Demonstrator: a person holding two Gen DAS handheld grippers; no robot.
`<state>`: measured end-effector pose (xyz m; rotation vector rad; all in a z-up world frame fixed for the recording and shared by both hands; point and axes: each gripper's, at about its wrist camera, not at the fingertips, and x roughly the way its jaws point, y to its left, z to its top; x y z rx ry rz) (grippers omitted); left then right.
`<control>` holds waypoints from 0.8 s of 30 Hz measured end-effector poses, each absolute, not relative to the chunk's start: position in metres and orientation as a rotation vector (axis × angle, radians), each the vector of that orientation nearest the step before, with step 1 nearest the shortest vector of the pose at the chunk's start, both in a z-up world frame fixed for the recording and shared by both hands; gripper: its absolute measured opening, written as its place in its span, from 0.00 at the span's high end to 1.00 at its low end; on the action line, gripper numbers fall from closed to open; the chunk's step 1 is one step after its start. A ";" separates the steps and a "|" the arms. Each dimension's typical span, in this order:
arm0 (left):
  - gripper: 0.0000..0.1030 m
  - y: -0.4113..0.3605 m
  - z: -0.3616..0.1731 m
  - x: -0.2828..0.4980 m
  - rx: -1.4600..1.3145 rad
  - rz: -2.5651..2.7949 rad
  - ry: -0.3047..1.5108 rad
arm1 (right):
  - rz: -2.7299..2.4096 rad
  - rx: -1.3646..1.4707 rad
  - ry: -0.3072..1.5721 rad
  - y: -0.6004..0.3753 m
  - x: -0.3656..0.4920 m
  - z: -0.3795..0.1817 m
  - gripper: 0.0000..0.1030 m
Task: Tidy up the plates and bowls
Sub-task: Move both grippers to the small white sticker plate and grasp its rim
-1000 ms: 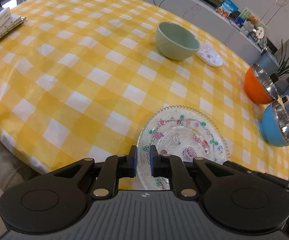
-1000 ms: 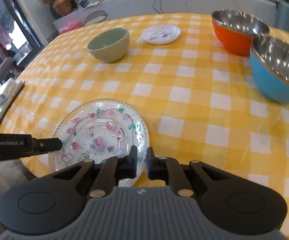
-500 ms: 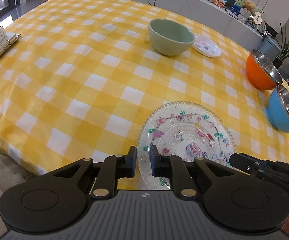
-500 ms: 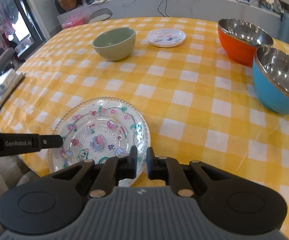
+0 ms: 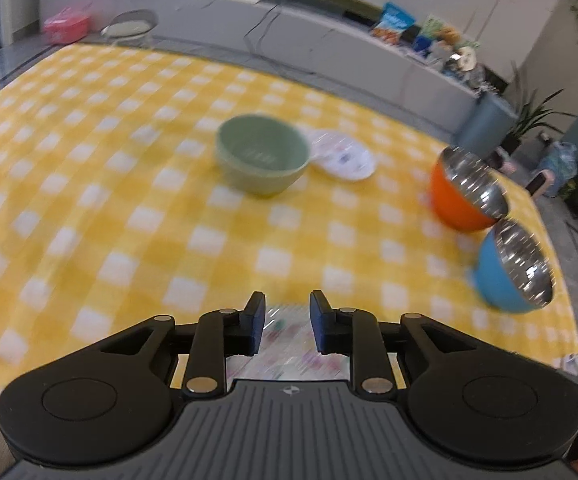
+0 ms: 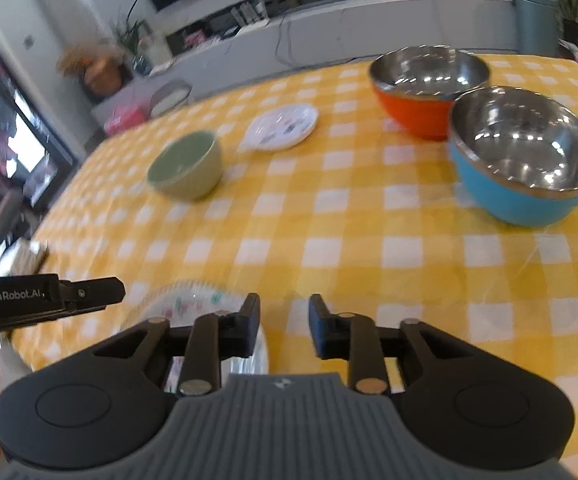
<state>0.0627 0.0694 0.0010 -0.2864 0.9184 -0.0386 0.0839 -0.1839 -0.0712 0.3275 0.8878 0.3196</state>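
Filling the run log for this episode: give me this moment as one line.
left gripper: open, empty | right gripper: open, empty | glass plate: on table, near edge, ungrasped | green bowl: untouched

ahead of your left gripper, past the far edge of the yellow checked tablecloth [image 5: 137, 216], a long grey counter [image 5: 329, 52] runs across the room. on it, up and to your right, sit blurred snack packets [image 5: 397, 24]. far left of that gripper there's a pink box [image 5: 67, 29] beside a round stool [image 5: 129, 28]. off to the right stand a grey-blue bin [image 5: 489, 120] and a potted plant [image 5: 533, 120]. from your right gripper, cables [image 6: 285, 44] hang down the counter front straight ahead.
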 end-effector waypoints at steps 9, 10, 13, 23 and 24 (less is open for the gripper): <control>0.57 0.054 0.001 0.105 -0.354 -0.124 0.816 | 0.277 0.437 0.763 -0.202 0.120 -0.066 0.66; 0.56 0.054 -0.001 0.110 -0.370 -0.124 0.810 | 0.270 0.445 0.747 -0.204 0.125 -0.066 0.66; 0.53 0.058 -0.010 0.123 -0.433 -0.121 0.797 | 0.250 0.481 0.714 -0.209 0.138 -0.069 0.64; 0.53 0.059 -0.041 0.165 -0.571 -0.074 0.780 | 0.238 0.572 0.710 -0.207 0.176 -0.083 0.59; 0.53 0.058 -0.044 0.170 -0.576 -0.067 0.776 | 0.243 0.571 0.709 -0.204 0.180 -0.085 0.59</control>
